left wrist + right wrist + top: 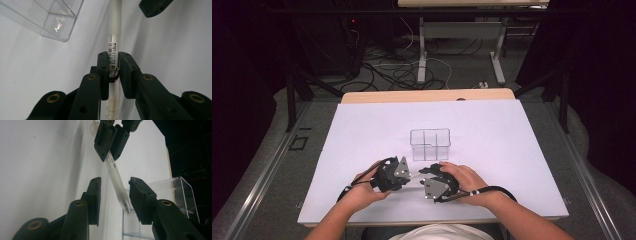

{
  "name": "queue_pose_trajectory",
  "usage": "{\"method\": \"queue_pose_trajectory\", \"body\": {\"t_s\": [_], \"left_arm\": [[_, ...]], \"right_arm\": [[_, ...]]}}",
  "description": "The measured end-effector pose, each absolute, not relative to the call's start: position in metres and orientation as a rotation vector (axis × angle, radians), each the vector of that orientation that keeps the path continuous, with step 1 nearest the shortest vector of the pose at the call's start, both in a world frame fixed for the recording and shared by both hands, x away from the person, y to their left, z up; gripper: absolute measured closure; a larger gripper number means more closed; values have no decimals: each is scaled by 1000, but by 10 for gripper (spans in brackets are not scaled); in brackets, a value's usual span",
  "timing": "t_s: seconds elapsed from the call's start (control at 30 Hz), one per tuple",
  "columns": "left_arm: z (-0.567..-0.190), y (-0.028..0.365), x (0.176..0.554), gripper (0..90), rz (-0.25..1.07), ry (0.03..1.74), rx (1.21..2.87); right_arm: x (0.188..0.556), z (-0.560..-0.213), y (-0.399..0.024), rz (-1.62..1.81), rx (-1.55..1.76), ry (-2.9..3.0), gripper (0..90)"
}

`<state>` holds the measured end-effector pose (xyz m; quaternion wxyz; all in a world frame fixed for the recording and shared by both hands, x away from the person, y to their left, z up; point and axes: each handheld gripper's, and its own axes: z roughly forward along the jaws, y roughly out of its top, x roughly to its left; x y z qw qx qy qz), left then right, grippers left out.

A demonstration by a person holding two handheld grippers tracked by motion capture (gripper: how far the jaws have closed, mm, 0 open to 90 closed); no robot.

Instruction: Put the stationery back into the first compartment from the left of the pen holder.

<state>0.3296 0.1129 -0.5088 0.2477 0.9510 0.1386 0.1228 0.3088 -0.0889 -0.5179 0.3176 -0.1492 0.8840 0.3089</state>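
The left gripper point(113, 67) is clamped on a clear plastic pen point(114, 53), pads pressing its barcode-labelled barrel near the back end, so the frosted grip section and tip reach out beyond the jaws. The right gripper point(113, 195) stands partly open around that front section; its pads do not press on the pen, which passes slantwise between them, nearer the right-hand pad.

The pen looks light, stiff and smooth, so it will likely slide or swivel in a single pinch; the frosted sleeve looks like the less slippery place to take hold, gripped square across the barrel. The thin barrel could crack under a hard squeeze.

A clear divided organizer box point(430, 144) sits on the white bench point(512, 150) just beyond both grippers, apart from them.

In the high view the person's hands and the gripper bodies cover most of the pen. The tip is blurred in the right gripper view, so whether it is extended cannot be told. The label print is too small to read.
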Motion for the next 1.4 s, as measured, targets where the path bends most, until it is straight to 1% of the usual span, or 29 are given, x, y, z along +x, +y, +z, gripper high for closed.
{"method": "queue_pose_trajectory", "body": {"t_s": [0.13, 0.27, 0.53, 0.6, 0.67, 0.7, 0.73, 0.83, 0.9, 1.0, 1.07, 1.17, 1.27, 1.4], "left_arm": [[-504, 120, 335, 797, 296, 463, 2557], [-503, 127, 337, 796, 260, 552, 2504], [-501, 134, 338, 796, 215, 638, 2404], [-501, 136, 338, 797, 219, 668, 2378], [-500, 138, 339, 796, 192, 700, 2364], [-501, 139, 338, 796, 207, 720, 2332], [-500, 141, 338, 796, 196, 736, 2320], [-500, 145, 339, 797, 212, 790, 2253], [-499, 149, 340, 797, 203, 815, 2212], [-500, 154, 342, 797, 188, 846, 2162], [-499, 155, 343, 797, 174, 868, 2131], [-498, 158, 345, 797, 181, 872, 2106], [-497, 160, 345, 797, 187, 879, 2076], [-494, 163, 345, 797, 197, 890, 2029]], "right_arm": [[312, -514, -96, 851, -303, 2350, 547], [314, -513, -101, 872, -252, 2365, 516], [322, -513, -109, 932, -96, 2426, 514], [323, -513, -111, 951, -60, 2440, 504], [325, -514, -112, 961, -50, 2445, 483], [326, -515, -113, 960, -31, 2447, 468], [328, -516, -115, 958, -20, 2446, 458], [330, -517, -119, 948, 22, 2455, 448], [331, -517, -122, 961, 67, 2464, 417], [334, -516, -126, 998, 138, 2493, 334], [335, -514, -127, 1009, 197, 2510, 300], [337, -513, -131, 1045, 257, 2527, 251], [340, -512, -137, 1062, 349, 2529, 178], [343, -509, -149, 1090, 470, 2521, 151]]}}
